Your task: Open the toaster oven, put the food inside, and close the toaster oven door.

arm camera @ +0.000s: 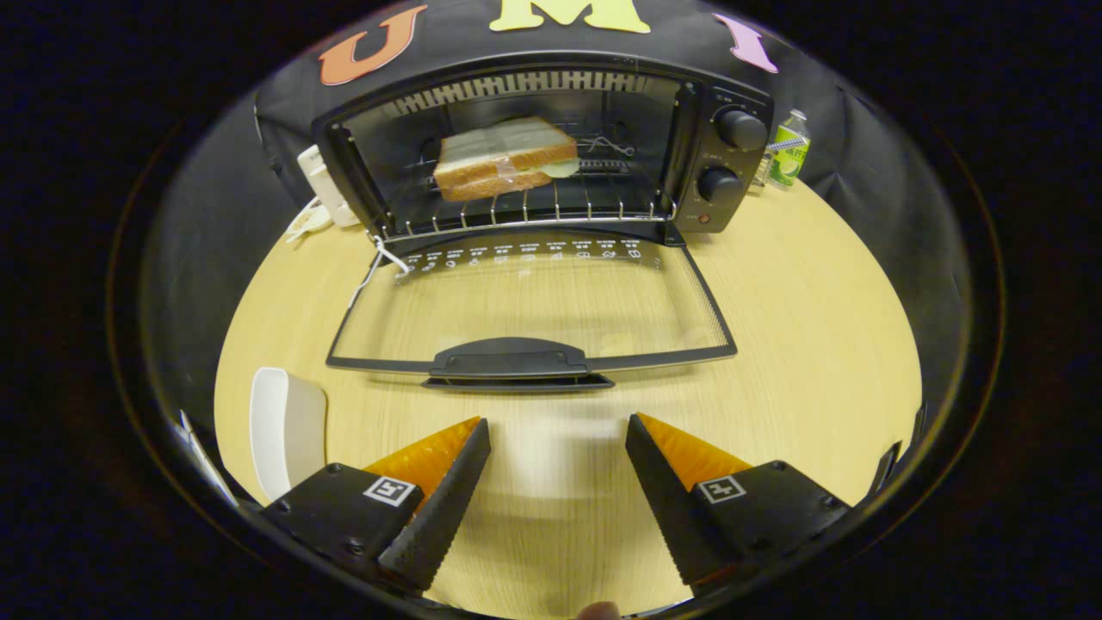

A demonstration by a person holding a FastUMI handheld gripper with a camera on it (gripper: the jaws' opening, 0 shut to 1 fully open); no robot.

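- The tongs (pixel 558 430) hang over the table (pixel 818 344) with their two fingers spread wide apart and nothing between them, just bare wood.
- The toaster oven (pixel 551 146) stands at the far side of the table, against the black cloth wall, well beyond the fingers.
- Its glass door (pixel 534 301) is folded all the way down and lies flat toward the tongs; the door handle (pixel 510 355) is the nearest part, just ahead of the fingertips but apart from them.
- A sandwich (pixel 504 159) sits inside the oven on the wire rack (pixel 525 211), toward the left half of the cavity, seemingly wrapped in clear film.
- Two round knobs (pixel 732 155) are on the oven's right panel, one above the other.
- A white plate (pixel 284 430) lies on the table just left of the left finger.
- A small green bottle (pixel 789 151) stands right of the oven, near the wall.
- A white plug block (pixel 323 185) rests at the oven's left side, with a cord trailing beside it.
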